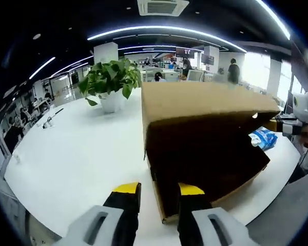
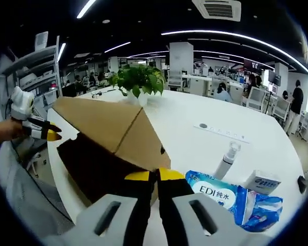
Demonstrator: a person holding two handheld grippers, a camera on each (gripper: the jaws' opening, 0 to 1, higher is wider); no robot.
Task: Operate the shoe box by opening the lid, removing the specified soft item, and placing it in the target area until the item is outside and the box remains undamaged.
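White table bears cardboard shoe box; potted plant; blue wipes pack.

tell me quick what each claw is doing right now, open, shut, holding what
Left claw: open, jaws straddling the near wall of the shoe box.
Right claw: shut, pinching the raised lid's corner.

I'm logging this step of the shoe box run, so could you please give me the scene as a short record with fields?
surface: white table
box: brown cardboard shoe box, lid raised, dark interior facing the left gripper view
left gripper: left gripper, jaws apart, at the box's near corner
right gripper: right gripper, jaws together on the box's edge
soft item: blue wet-wipes pack on the table beside the box
other items: potted plant, white spray bottle, small tissue pack
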